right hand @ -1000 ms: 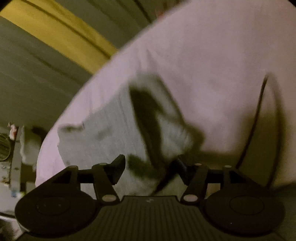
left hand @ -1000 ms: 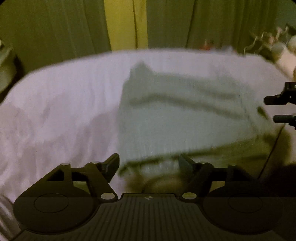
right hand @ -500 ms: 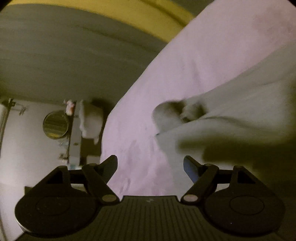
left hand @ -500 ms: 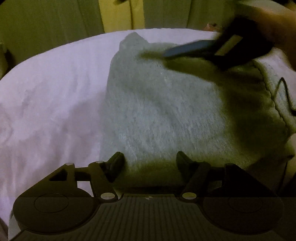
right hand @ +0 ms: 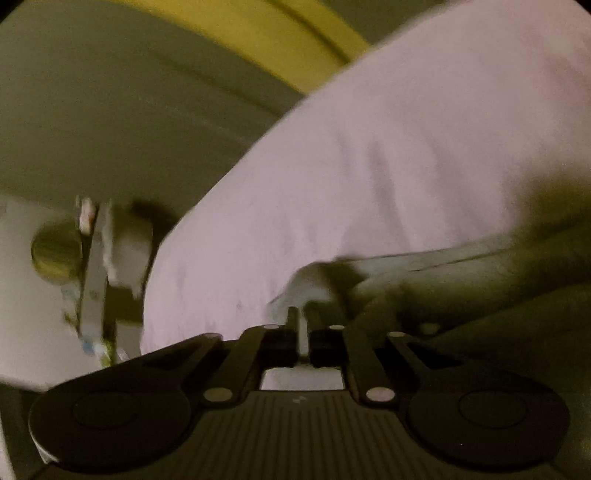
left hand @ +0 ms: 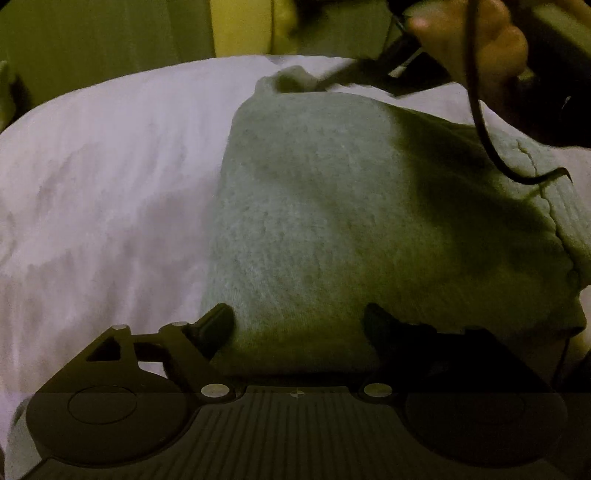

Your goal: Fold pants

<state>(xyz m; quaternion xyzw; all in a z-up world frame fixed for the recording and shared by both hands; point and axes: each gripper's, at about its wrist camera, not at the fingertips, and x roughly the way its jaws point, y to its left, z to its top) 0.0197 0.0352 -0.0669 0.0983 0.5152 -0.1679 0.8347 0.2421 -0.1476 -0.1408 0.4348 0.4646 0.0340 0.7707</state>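
Grey pants (left hand: 332, 221) lie folded on a pale bed sheet (left hand: 110, 166). My left gripper (left hand: 297, 321) hovers over their near edge with its jaws opening; the fabric lies under the gap, not pinched. In the left wrist view a hand (left hand: 480, 44) holds my right gripper (left hand: 321, 83) at the pants' far corner. The right wrist view shows the right gripper (right hand: 303, 328) closing, its jaws nearly together with a tuft of the grey pants (right hand: 424, 266) pinched between them.
A dark cable (left hand: 484, 140) hangs across the pants at the right. Grey curtains with a yellow strip (left hand: 240, 26) stand behind the bed. Left of the bed's edge (right hand: 166, 277), a stand with a round object (right hand: 55, 251) is blurred.
The right gripper swung across to the pants' far corner and its jaws closed on the fabric. The left gripper sank closer to the pants' near edge.
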